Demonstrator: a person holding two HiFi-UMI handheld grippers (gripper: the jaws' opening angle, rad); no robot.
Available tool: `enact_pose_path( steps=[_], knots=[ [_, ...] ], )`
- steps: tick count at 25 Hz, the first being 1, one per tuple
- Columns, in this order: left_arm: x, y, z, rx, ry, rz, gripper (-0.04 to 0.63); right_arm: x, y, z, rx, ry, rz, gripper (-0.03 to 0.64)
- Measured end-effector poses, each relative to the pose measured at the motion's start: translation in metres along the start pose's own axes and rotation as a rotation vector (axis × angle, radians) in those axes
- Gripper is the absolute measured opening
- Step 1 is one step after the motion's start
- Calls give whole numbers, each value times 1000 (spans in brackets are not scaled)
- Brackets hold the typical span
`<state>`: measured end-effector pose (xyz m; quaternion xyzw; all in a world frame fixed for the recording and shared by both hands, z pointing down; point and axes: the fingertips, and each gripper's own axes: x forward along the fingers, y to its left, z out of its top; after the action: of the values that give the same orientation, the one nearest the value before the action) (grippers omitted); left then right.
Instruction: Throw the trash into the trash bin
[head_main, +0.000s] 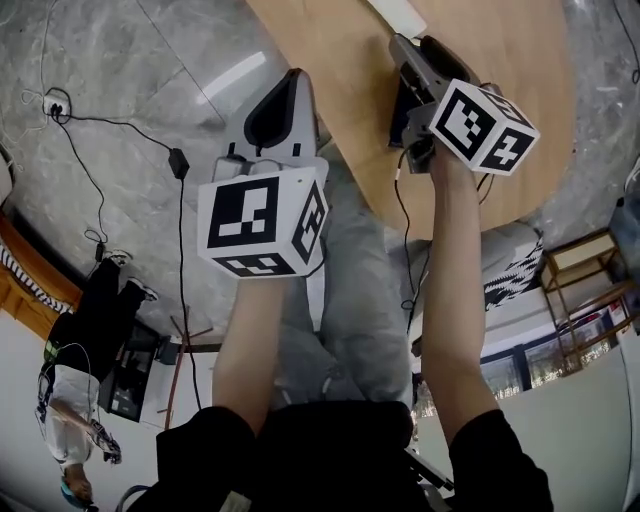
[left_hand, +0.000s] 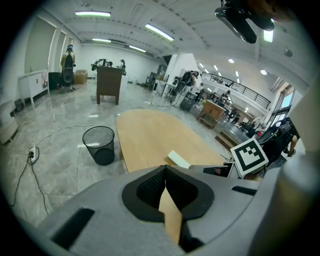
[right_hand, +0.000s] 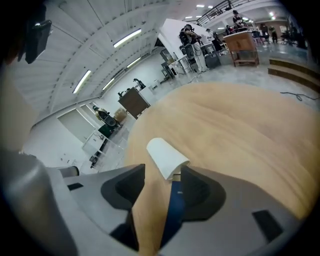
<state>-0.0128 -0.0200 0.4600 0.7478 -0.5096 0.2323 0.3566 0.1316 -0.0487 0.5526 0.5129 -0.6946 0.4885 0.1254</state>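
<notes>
Trash: curled white paper scrap, looks light, thin and crushable, maybe a bit slick on wood. It lies on the worktop, in from the edge facing the trash bin on the floor. Best pinched across its near curled end, I'd say. My right gripper is wide open and empty, scrap just ahead of its jaws. My left gripper is clenched on nothing.
</notes>
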Motion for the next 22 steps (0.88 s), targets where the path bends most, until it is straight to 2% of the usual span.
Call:
enact_pose_path(
  steps=[13, 22],
  knots=[
    [0, 19, 2, -21, -3, 23, 8, 28, 7, 27, 29, 1, 6, 195],
    [-4, 30, 3, -38, -8, 43, 8, 36, 5, 34, 21, 29, -39, 195]
  ],
)
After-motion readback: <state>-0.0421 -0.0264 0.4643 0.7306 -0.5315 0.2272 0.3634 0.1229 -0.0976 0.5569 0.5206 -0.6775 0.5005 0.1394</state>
